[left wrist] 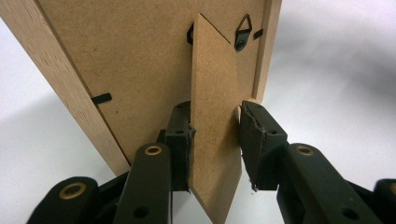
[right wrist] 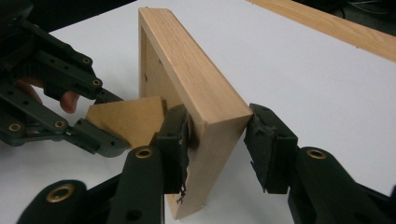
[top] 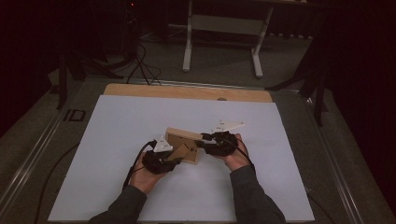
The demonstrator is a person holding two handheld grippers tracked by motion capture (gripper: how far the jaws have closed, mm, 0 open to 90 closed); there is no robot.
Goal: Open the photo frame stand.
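Note:
A light wooden picture frame [top: 180, 135] stands upright on the white sheet with its brown back [left wrist: 130, 56] turned toward me. Its fold-out back stand [left wrist: 212, 116] sticks out between the jaws of my left gripper [left wrist: 215, 135]. The left pad touches the stand, while a thin gap shows at the right pad, so this gripper is open. My right gripper [right wrist: 217, 135] straddles the frame's end [right wrist: 210, 121], with both pads against the wood near its top corner. In the right gripper view the left gripper [right wrist: 116, 121] reaches in around the stand [right wrist: 130, 119].
The white sheet [top: 140, 116] covers the table, and a bare wooden strip [top: 187, 92] runs along its far edge. A hanging loop [left wrist: 243, 28] and small black clips [left wrist: 101, 98] sit on the frame's back. A white table stand [top: 222, 28] and cables [top: 140, 65] lie on the floor beyond.

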